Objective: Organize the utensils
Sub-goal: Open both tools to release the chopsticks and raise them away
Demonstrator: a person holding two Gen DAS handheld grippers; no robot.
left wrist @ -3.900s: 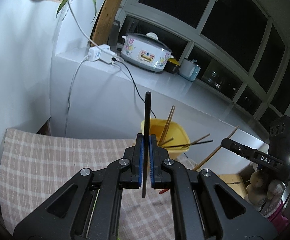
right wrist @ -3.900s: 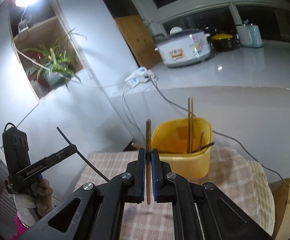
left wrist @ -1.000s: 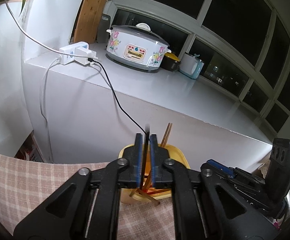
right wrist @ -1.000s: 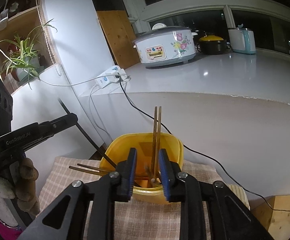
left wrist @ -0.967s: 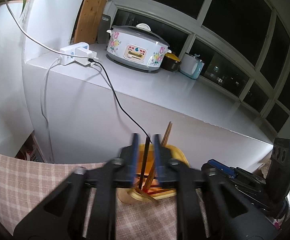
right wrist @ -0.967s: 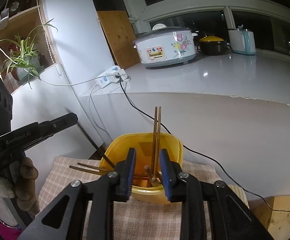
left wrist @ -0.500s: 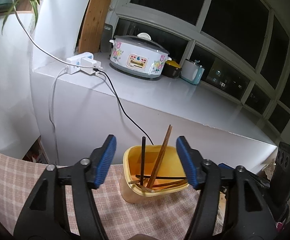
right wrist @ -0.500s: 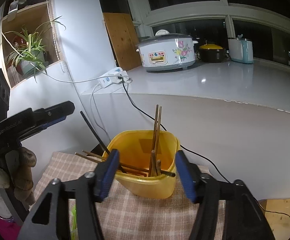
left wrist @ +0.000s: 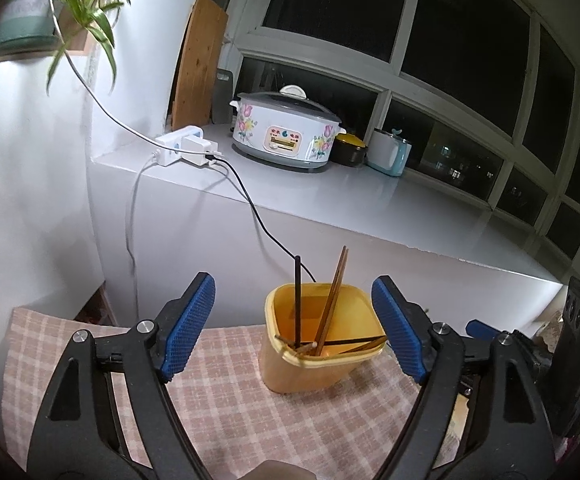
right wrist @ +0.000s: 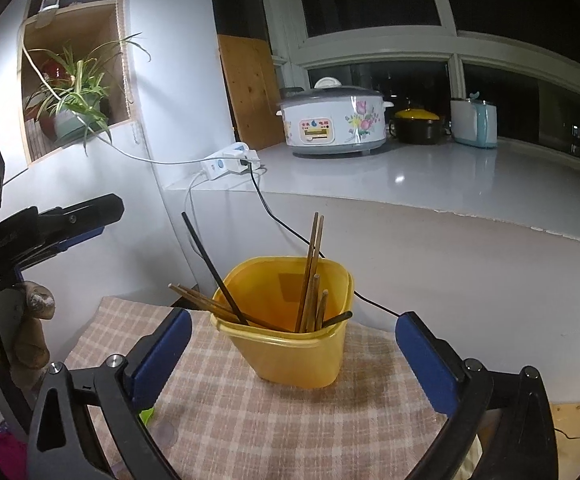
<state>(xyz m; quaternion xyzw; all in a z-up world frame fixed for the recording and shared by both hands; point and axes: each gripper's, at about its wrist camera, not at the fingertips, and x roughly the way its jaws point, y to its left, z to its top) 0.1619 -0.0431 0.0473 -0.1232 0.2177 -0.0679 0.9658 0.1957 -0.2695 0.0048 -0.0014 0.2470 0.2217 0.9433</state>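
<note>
A yellow plastic tub (left wrist: 310, 374) (right wrist: 302, 356) stands on the checked cloth (left wrist: 229, 412) (right wrist: 249, 420). Several chopsticks lean in it: a black chopstick (left wrist: 297, 300) (right wrist: 213, 268) and brown wooden chopsticks (left wrist: 334, 292) (right wrist: 312, 268). My left gripper (left wrist: 292, 330) is back from the tub, its jaws opening wide with nothing between the blue pads. My right gripper (right wrist: 292, 352) also hangs short of the tub, jaws still opening, nothing held. The left gripper (right wrist: 69, 216) shows at the left of the right wrist view, in a gloved hand (right wrist: 29, 332).
Behind the tub rises a white counter (left wrist: 370, 216) with a flowered rice cooker (left wrist: 285, 132), a power strip (left wrist: 185, 148) and a black cable (left wrist: 257, 220) hanging down. A potted plant (right wrist: 69, 108) sits in a wall niche. A green object (right wrist: 145, 416) lies on the cloth.
Both grippers let go of their chopsticks, which now stand in the tub. Both jaws spread wide and both grippers drew back from the tub.
</note>
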